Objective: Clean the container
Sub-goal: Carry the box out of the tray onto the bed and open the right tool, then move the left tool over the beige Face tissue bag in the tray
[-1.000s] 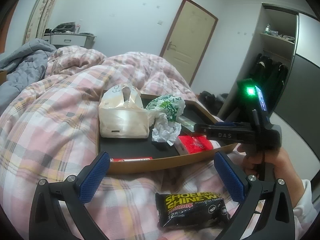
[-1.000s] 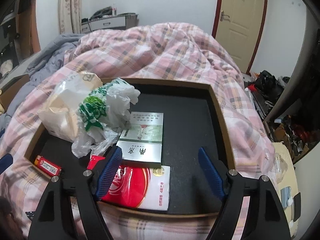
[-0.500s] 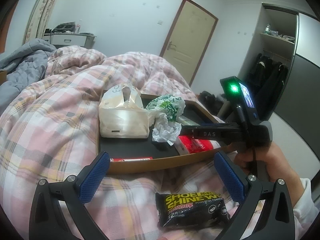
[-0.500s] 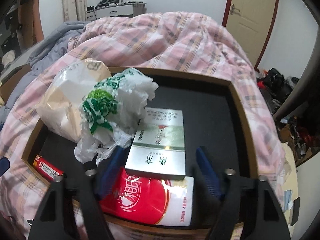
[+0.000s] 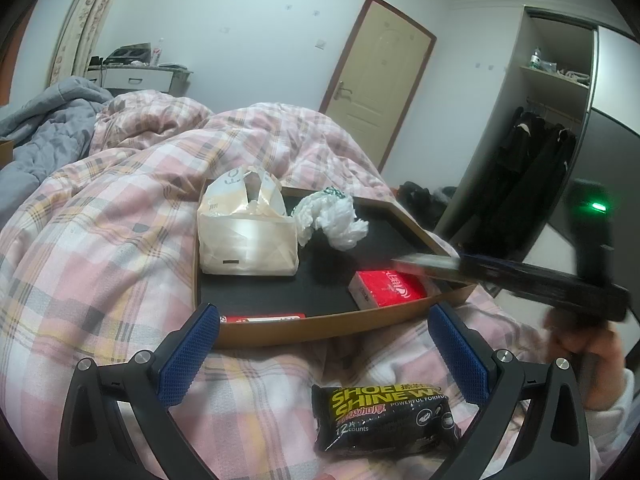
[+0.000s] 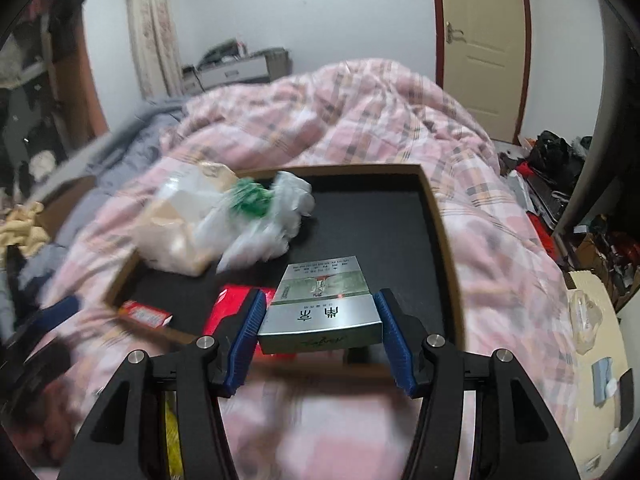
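A brown tray with a black floor [image 5: 264, 292] lies on the pink checked quilt. My right gripper [image 6: 320, 302] is shut on a flat silver and green box [image 6: 320, 320], held in the air over the tray's near edge [image 6: 440, 240]. In the left wrist view that box [image 5: 424, 266] shows blurred at the right, above a red pack [image 5: 388, 286]. My left gripper [image 5: 324, 320] stands open and holds nothing, just in front of the tray. Still in the tray are a cream plastic bag [image 5: 248, 236], a crumpled white and green bag [image 5: 332, 216] and a small red packet [image 5: 264, 317].
A black shoe-shine wipe pack [image 5: 384, 416] lies on the quilt between my left fingers. A hand [image 5: 580, 344] holds the right gripper's handle. A grey blanket [image 5: 36, 128] is at the left; a wardrobe [image 5: 532, 168] and floor clutter [image 6: 560, 184] are at the right.
My right gripper closed on the silver and green box, lifted it off the red pack and drew back toward the tray's near edge. The left gripper stayed still.
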